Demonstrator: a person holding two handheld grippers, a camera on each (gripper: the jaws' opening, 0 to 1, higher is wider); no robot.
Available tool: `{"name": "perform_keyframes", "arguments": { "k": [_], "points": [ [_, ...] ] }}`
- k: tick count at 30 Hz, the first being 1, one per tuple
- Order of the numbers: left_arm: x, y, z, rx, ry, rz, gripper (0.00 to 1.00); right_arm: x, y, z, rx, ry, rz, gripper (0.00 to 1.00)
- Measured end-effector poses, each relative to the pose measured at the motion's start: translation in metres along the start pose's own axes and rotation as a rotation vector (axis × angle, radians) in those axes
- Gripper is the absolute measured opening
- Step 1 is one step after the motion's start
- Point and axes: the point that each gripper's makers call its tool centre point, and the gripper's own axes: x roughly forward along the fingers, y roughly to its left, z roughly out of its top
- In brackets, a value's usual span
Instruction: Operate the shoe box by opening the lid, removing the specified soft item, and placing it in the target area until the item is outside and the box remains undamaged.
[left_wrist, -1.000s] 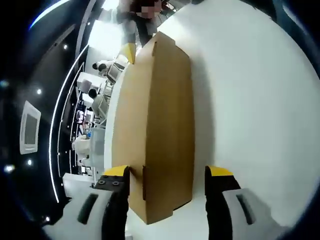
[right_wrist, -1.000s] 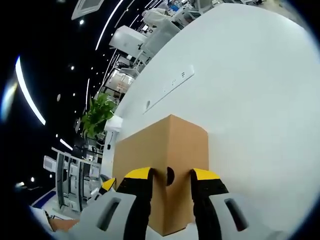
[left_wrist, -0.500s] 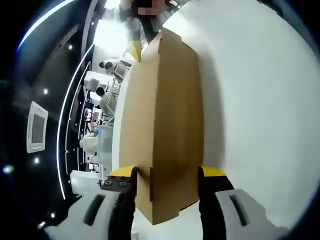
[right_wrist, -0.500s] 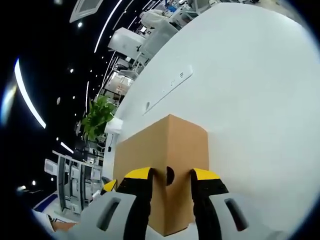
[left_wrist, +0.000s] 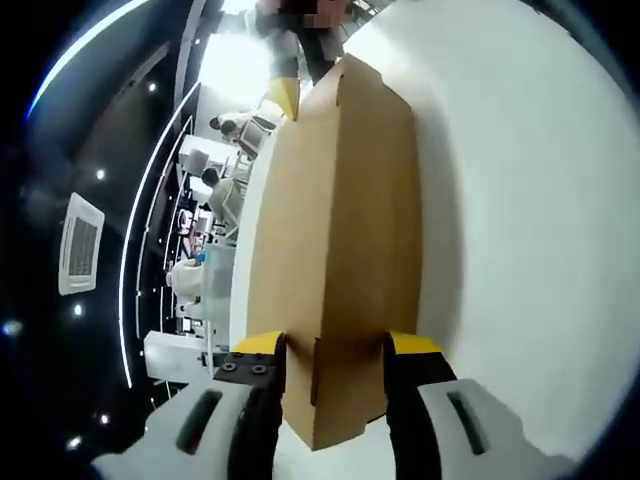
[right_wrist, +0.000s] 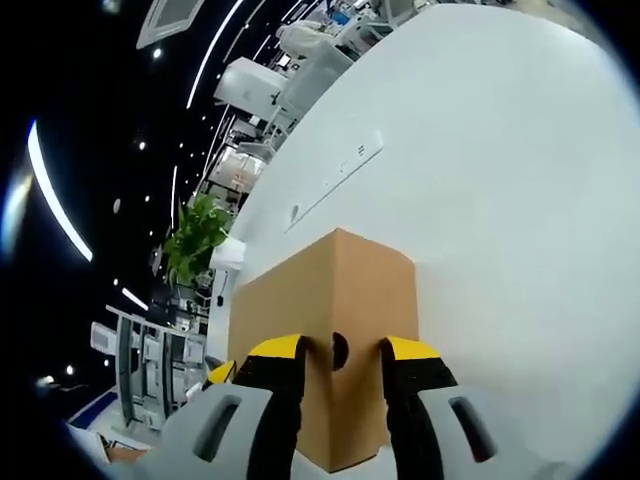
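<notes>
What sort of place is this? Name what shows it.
Probably a large indoor lab or showroom: a white table bearing a cardboard shoe box, a potted plant, strip ceiling lights and white equipment stations behind.

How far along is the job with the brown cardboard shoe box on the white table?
Early stage. Done: nothing visible; the brown cardboard shoe box looks closed, with no soft item showing on the white table. In hand: the left gripper has its jaws against one end of the box, and the right gripper has its jaws on a corner beside a round hole. Left: lifting the lid, taking the item out, placing it.
</notes>
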Motion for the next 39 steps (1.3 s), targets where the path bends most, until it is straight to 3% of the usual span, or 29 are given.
{"name": "perform_keyframes", "arguments": {
  "k": [25, 30, 37, 39],
  "points": [
    [-0.002, 0.000, 0.001, 0.007, -0.029, 0.004, 0.36, -0.001, -0.002, -0.001, 0.069, -0.031, -0.033, 0.31],
    [-0.002, 0.000, 0.001, 0.014, -0.029, -0.009, 0.35, -0.011, -0.004, 0.006, -0.003, -0.075, -0.097, 0.28],
    [-0.002, 0.001, 0.000, 0.010, -0.040, -0.013, 0.35, -0.040, -0.010, 0.005, -0.107, -0.105, -0.188, 0.43],
    [-0.002, 0.001, 0.000, 0.004, -0.038, -0.013, 0.35, -0.048, -0.009, 0.008, -0.173, -0.126, -0.210, 0.43]
  ]
}}
